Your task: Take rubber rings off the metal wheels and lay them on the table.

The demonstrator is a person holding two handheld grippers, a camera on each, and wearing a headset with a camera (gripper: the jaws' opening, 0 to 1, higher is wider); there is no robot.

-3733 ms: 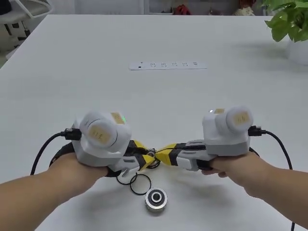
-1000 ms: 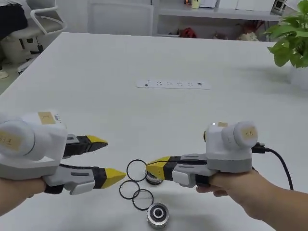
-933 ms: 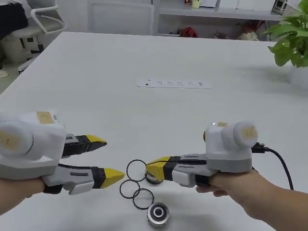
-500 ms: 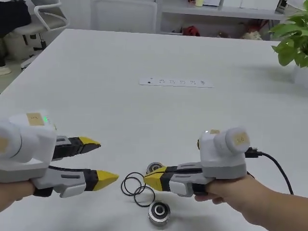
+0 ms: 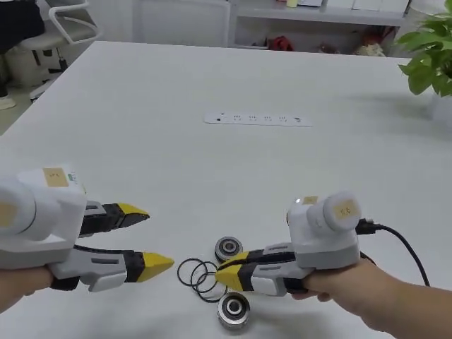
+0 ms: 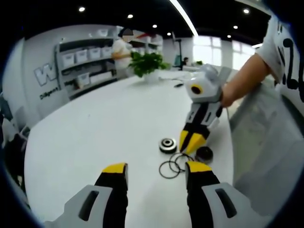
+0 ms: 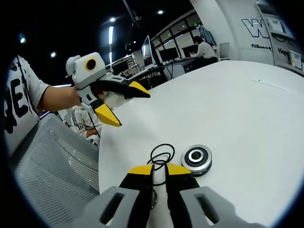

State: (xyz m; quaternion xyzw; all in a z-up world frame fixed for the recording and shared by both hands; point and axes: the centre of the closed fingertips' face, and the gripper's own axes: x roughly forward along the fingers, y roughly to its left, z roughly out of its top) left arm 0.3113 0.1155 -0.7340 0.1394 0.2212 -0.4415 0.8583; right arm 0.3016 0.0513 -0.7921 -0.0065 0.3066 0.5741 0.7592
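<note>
While my left gripper [image 5: 157,236] hung spread at the left, my right gripper [image 5: 220,276] sat pressed together beside the flat-lying rubber rings [image 5: 196,272], between two metal wheels [image 5: 228,248] lying axle-up.

1. Head view is coming through bright and evenly lit; diffuse overhead light is washing the white table [image 5: 212,78] flat, with no hot glare.
2. Shadows are falling soft and faint: a pale patch under the right gripper [image 5: 224,272], a thin dark rim under the near metal wheel [image 5: 233,309].
3. Both gripper views are exposing darker; the ceiling is going near black, and the spot lights [image 6: 82,9] and strip light [image 6: 183,14] are clipping.
4. Far-right windows [image 6: 209,47] are blowing out.
5. Fisheye is bowing the table edge and shelves [image 6: 90,71] toward the frame edges.
6. Left gripper view is looking soft overall; near jaws and far background are blurring.
</note>
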